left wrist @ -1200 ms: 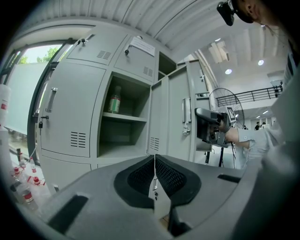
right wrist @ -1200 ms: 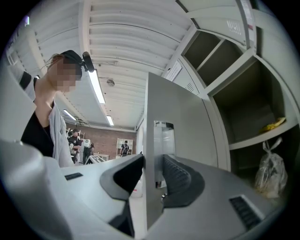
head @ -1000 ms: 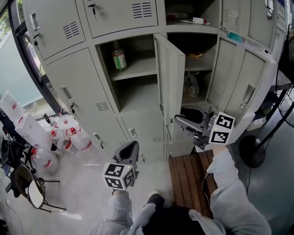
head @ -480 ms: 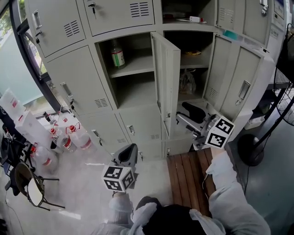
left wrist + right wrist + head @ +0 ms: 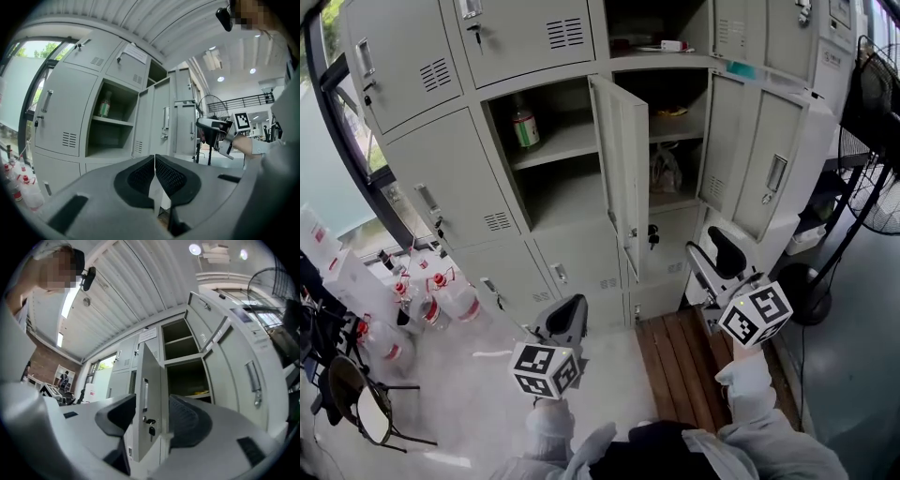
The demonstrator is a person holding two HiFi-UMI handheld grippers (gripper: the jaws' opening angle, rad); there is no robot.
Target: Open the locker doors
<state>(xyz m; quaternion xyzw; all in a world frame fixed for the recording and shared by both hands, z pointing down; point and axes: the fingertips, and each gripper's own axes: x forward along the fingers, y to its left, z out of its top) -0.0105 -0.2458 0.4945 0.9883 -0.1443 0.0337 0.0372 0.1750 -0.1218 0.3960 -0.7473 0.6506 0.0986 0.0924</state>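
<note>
The grey locker bank fills the head view. Its middle door (image 5: pixel 623 178) stands swung out, with a key (image 5: pixel 652 234) hanging in its lock, and the tall right door (image 5: pixel 764 164) is also swung wide. The doors at the left (image 5: pixel 450 178) and top (image 5: pixel 520 33) are closed. My right gripper (image 5: pixel 712 258) hangs a short way right of the middle door, its jaws opening with nothing between them. In the right gripper view the door (image 5: pixel 149 380) shows beyond the right gripper (image 5: pixel 152 416). My left gripper (image 5: pixel 565 319) is low before the lockers, shut and empty, as its own view (image 5: pixel 154 161) shows.
A bottle (image 5: pixel 523 127) stands on the open middle shelf. Several plastic bottles (image 5: pixel 441 295) sit on the floor at the left, near a chair (image 5: pixel 366 394). A wooden pallet (image 5: pixel 684 352) lies under the right gripper. A floor fan (image 5: pixel 877 122) stands at the right.
My right gripper has come away from the middle door's edge, moving right and toward me, and its jaws have spread. The left gripper has hardly moved.
</note>
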